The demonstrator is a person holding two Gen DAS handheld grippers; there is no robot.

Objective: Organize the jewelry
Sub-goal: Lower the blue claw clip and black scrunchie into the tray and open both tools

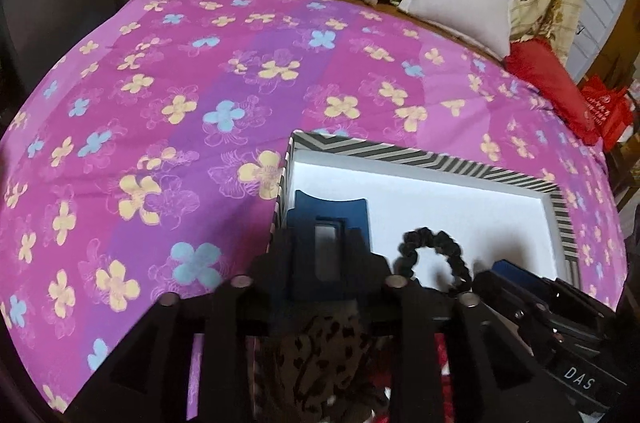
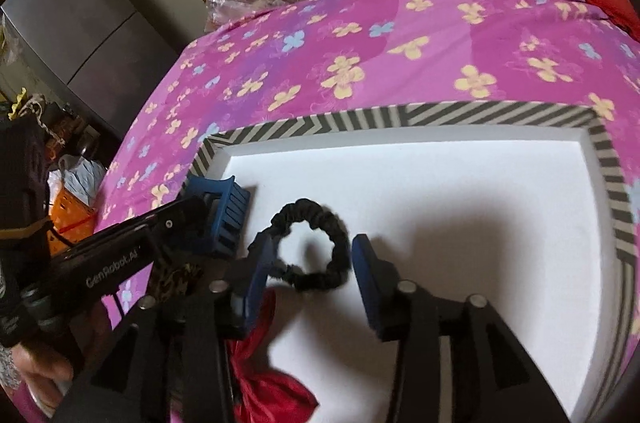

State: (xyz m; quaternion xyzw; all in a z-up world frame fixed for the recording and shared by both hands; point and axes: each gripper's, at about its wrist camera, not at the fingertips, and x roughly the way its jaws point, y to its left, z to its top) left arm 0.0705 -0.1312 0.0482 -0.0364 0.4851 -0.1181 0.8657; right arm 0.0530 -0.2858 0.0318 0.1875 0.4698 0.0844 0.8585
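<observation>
We see a black scrunchie (image 2: 310, 247) lying on the white floor of a box with a striped rim (image 2: 480, 113). The box sits on a bed with a pink flower blanket (image 2: 360, 55). Our right tool (image 2: 316, 263) is partly open, its blue fingers on each side of the scrunchie, not squeezing it. Our left tool (image 2: 224, 219) is just beside it; we cannot tell how it stands.

- Both views moderately lit, colours saturated; strong fisheye bending, dark vignette at corners.
- White box floor (image 2: 460, 207) blown out to near glare.
- Soft broad shadows across box floor under right gripper (image 2: 312, 263).
- Slight blur on hair tie (image 2: 316, 247); near gripper parts soft.
</observation>
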